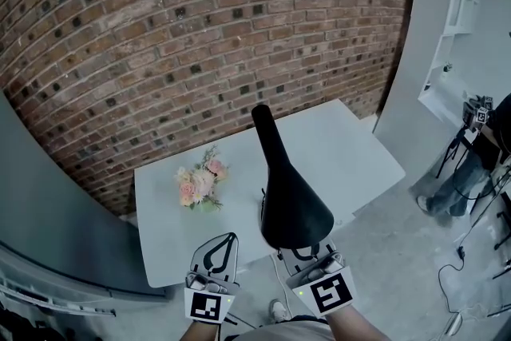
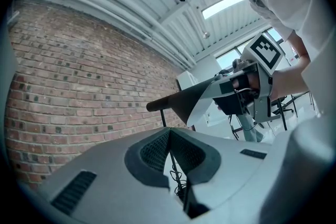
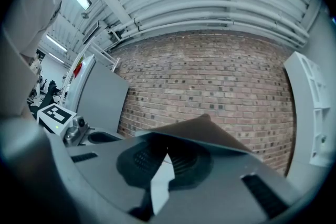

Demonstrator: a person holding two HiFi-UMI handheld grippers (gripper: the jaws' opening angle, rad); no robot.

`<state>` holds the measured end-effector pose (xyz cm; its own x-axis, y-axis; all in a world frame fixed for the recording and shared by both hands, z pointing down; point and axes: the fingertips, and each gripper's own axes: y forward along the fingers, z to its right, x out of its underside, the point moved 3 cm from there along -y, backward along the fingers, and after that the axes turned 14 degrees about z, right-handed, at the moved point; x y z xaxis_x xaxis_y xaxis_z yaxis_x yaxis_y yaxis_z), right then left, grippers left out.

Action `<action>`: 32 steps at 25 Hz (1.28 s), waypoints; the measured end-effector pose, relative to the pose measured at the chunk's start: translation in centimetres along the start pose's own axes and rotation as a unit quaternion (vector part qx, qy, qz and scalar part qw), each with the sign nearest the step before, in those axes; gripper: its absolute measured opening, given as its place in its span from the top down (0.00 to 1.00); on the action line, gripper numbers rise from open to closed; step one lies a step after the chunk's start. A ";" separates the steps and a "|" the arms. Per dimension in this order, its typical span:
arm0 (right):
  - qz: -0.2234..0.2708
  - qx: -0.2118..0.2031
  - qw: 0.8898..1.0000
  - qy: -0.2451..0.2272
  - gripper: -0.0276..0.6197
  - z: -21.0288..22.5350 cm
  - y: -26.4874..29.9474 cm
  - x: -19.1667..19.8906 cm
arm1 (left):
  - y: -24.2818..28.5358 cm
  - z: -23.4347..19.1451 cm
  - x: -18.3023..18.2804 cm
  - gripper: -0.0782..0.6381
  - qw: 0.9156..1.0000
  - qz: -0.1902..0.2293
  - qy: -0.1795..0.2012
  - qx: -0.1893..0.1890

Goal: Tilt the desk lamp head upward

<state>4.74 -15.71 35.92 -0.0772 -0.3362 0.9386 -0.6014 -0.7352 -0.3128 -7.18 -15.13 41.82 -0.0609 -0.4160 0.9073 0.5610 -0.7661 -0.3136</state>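
A: Where is the lamp head to be found, and how is it held?

B: The black lamp head (image 1: 291,200) is seen above the near edge of the grey table (image 1: 351,148), with its narrow end turned towards the brick wall (image 1: 200,28). Its wide rim is clamped by the right gripper (image 1: 305,251): the jaws are closed on the rim, and the white inner side is shown between them. The left gripper (image 1: 227,242) is found just beside it, with jaws pressed together and nothing in them.

A: What could go wrong from here?

B: Only a thin edge is gripped, so the rim may be lost if it is lifted too quickly. The base is hidden under the head. It is judged that the whole lamp could be tipped or dragged along if the joint is stiff, because nothing is held down by the left gripper. The flowers (image 1: 200,184) are placed well apart, to the left, and are hardly endangered.
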 end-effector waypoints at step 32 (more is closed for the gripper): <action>-0.067 0.027 0.997 -0.038 0.93 -5.2 -4.1 1.1 | -3.6 1.5 -2.4 0.88 0.997 0.037 -0.023 0.056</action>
<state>2.99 -9.99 39.04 0.0623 -0.2744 0.9596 -0.5584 -0.8065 -0.1944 -7.84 -10.69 41.20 0.0212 -0.4444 0.8956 0.6519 -0.6730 -0.3494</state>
